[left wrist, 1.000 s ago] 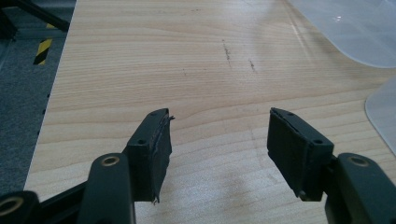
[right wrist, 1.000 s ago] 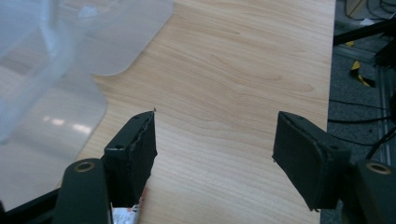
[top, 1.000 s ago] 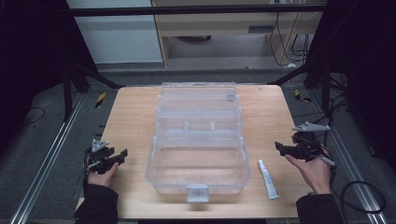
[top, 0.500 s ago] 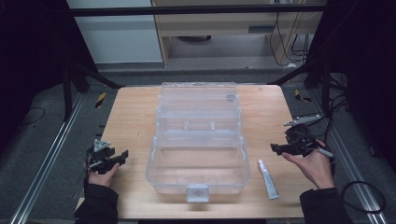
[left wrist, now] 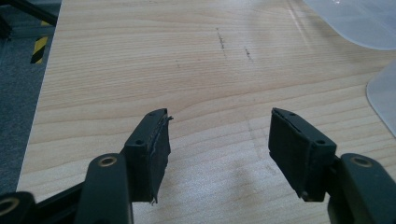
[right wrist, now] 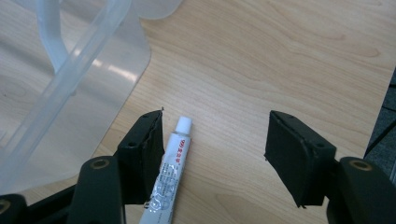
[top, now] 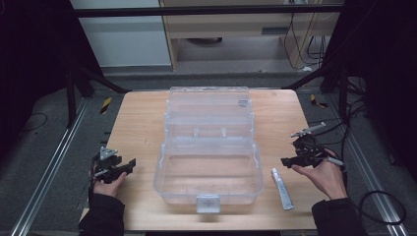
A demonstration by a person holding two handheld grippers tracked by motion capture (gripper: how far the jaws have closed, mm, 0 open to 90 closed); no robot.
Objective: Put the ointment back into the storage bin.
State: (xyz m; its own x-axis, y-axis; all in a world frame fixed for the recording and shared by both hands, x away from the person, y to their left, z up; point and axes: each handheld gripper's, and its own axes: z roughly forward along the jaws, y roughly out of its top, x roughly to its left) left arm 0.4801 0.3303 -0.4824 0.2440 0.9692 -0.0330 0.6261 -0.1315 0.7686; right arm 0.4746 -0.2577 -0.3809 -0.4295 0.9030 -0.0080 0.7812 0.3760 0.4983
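Observation:
A clear plastic box [top: 209,147] lies open in the middle of the wooden table, its lid folded back toward the far side. A small white tube [top: 282,189] with a white cap lies on the wood right of the box. My right gripper [top: 286,161] hovers open just above and right of the tube [right wrist: 167,177], which lies by its left jaw. My left gripper [top: 129,164] rests open at the left side of the table, left of the box, with only bare wood [left wrist: 205,84] between its jaws.
The box's clear rim [right wrist: 79,65] crosses the upper left of the right gripper view. Bare table [top: 142,118] lies left of the box, and its edge drops to a dark floor with metal rails [top: 49,172]. Cables [top: 378,206] trail at the right.
My right gripper has moved left and slightly down toward the tube. The left gripper has stayed where it was.

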